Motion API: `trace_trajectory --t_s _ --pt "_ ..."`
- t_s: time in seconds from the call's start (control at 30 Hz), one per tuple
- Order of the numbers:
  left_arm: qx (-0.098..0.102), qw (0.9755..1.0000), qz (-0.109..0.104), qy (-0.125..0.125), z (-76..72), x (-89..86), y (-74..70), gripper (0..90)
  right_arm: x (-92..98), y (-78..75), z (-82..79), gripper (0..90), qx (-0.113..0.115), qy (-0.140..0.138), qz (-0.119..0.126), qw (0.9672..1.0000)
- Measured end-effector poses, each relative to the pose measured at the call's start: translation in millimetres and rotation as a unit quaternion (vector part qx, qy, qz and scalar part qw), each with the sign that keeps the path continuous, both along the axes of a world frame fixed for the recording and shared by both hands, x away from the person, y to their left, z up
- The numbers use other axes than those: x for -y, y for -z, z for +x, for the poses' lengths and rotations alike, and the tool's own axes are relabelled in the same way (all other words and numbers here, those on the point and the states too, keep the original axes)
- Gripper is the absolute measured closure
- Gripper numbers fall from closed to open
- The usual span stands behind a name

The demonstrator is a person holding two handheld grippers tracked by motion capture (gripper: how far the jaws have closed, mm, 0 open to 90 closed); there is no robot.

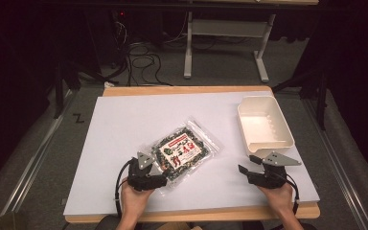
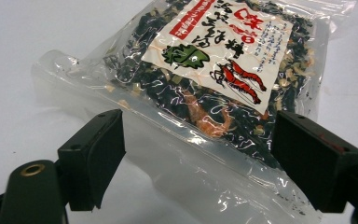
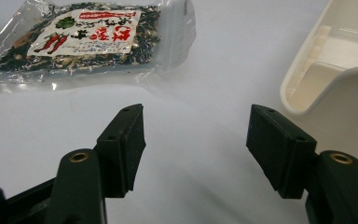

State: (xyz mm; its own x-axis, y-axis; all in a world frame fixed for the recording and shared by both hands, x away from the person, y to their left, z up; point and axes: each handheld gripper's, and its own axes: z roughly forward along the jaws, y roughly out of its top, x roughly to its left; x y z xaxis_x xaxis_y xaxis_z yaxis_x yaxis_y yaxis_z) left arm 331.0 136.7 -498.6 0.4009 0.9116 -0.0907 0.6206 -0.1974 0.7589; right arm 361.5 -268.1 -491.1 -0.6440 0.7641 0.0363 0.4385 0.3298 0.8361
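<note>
Now | left gripper [image 2: 193,154] spread astride bag [image 2: 205,70] | right gripper [image 3: 196,140] level, spread

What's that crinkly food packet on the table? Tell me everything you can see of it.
The packet is a clear, glossy plastic pouch of dark dried bits mixed with pale flakes and orange shrimp-like pieces. A white label with red and black printed characters, a green leaf and red shrimp drawings sits on its front. It lies flat and askew on the white table top, left of the cream bin. Its empty clear end reaches between the open fingers of the left gripper; whether they touch it is unclear.
</note>
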Motion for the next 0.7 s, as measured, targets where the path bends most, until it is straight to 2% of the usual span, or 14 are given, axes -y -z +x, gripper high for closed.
trace_trajectory --t_s 0.13,0.37,0.53,0.7 --pt "0.0 1.0 0.003 0.002 -0.7 2.4 -2.3 18.6 0.9 0.3 -1.3 38.1 0.013 0.007 0.004 0.9999" --pt "0.007 1.0 0.002 0.0 -2.4 2.8 -4.2 20.4 1.0 3.1 1.9 38.4 -0.003 0.006 0.006 1.0" --pt "0.006 0.9999 -0.005 -0.015 -2.4 -0.8 -2.5 20.3 0.5 0.2 -0.1 35.6 0.008 0.006 0.008 0.9999" --pt "0.009 0.9998 -0.004 -0.017 -0.2 -5.3 -4.4 20.3 -1.1 4.5 2.1 35.7 -0.004 0.008 -0.006 0.9999"
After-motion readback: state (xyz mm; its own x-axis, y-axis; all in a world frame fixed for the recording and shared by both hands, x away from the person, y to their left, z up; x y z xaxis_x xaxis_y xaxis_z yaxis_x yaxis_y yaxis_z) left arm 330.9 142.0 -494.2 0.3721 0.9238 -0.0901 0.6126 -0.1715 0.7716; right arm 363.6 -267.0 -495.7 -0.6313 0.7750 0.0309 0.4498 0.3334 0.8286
